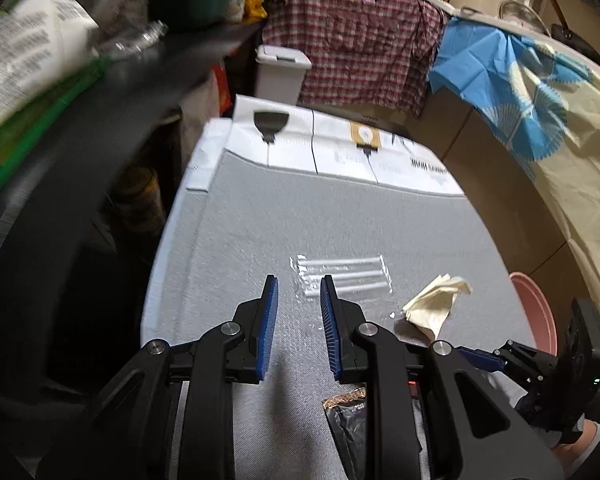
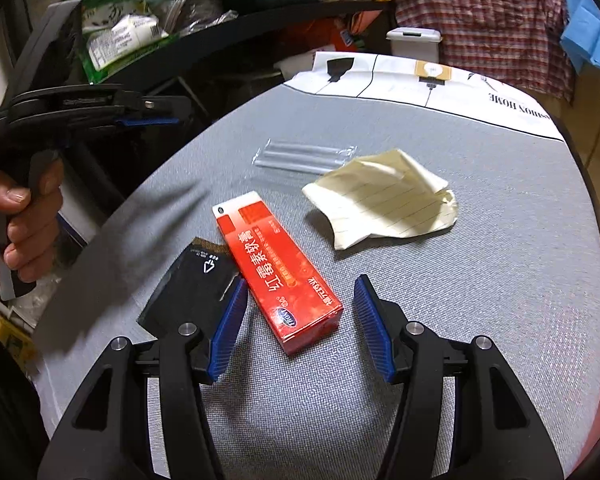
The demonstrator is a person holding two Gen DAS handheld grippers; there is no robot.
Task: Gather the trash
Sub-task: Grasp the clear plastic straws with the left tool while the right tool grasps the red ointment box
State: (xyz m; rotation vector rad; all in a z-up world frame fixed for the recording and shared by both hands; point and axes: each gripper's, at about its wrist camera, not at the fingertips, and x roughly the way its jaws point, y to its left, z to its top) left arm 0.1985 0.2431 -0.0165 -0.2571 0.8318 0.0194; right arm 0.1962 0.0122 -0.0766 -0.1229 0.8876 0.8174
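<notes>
Four pieces of trash lie on the grey-covered table (image 2: 480, 280): a red ointment carton (image 2: 278, 276), a black sachet (image 2: 192, 284) just beside it and partly under its left edge, a crumpled sheet of lined yellow paper (image 2: 384, 204) farther in, and a clear wrapper of white sticks (image 2: 306, 156) beyond that, toward the table's far edge with the printed white border.

The right gripper (image 2: 300, 328) hangs over the near part of the table with its jaws standing wide and nothing held; the carton's near end lies between the blue pads, the left pad close to it, the right pad well apart. The carton's long axis runs from that near end away and to the left, so it sits skewed across the gap.

The left gripper (image 1: 298, 320) is narrow and empty, its tips just short of the wrapper (image 1: 340, 276), whose sticks lie crosswise to it.

The right hand is plainly nearer the carton, and a slight turn of the wrist would probably square the pads to its long sides before closing.
</notes>
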